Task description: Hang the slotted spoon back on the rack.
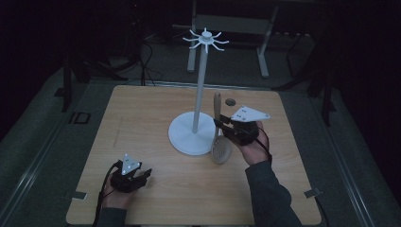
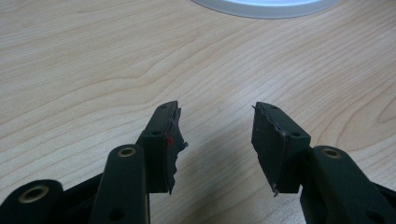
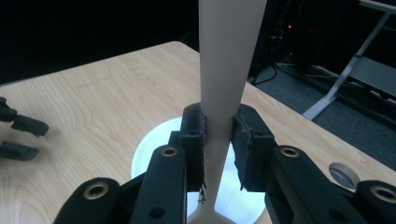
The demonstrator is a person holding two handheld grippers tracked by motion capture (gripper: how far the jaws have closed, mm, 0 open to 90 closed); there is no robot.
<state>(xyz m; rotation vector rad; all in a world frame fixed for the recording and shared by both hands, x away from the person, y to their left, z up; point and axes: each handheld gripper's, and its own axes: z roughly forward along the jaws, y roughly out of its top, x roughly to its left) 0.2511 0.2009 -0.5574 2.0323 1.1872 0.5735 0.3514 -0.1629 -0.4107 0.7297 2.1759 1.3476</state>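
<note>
Dark room all around, with grey floor and table legs at the back, and a pale wooden table (image 1: 156,109) lit in the middle of it. Starting at the left, the left gripper (image 1: 145,173) rests low on the wood near the front edge, its jaws standing apart with nothing between them; it looks to be waiting its turn. Moving across, a white rack with a round base, a thin pole and curved hooks at the top (image 1: 195,127) stands in the centre of the table. Just right of its base, the right gripper (image 1: 219,124) is clamped on the handle of a beige slotted spoon (image 1: 220,144), which stands nearly upright, its perforated bowl down at the table beside the base and its handle tip well below the hooks. In the right gripper view the handle (image 3: 229,60) rises straight between the pads (image 3: 246,149). To my eye the job is hanging the spoon, so the lift should go straight up, clear of the pole, keeping the grip firm so the handle does not swivel. Whether the handle end has a hole I cannot tell; that end needs steering onto a hook slowly, with the base left undisturbed.
</note>
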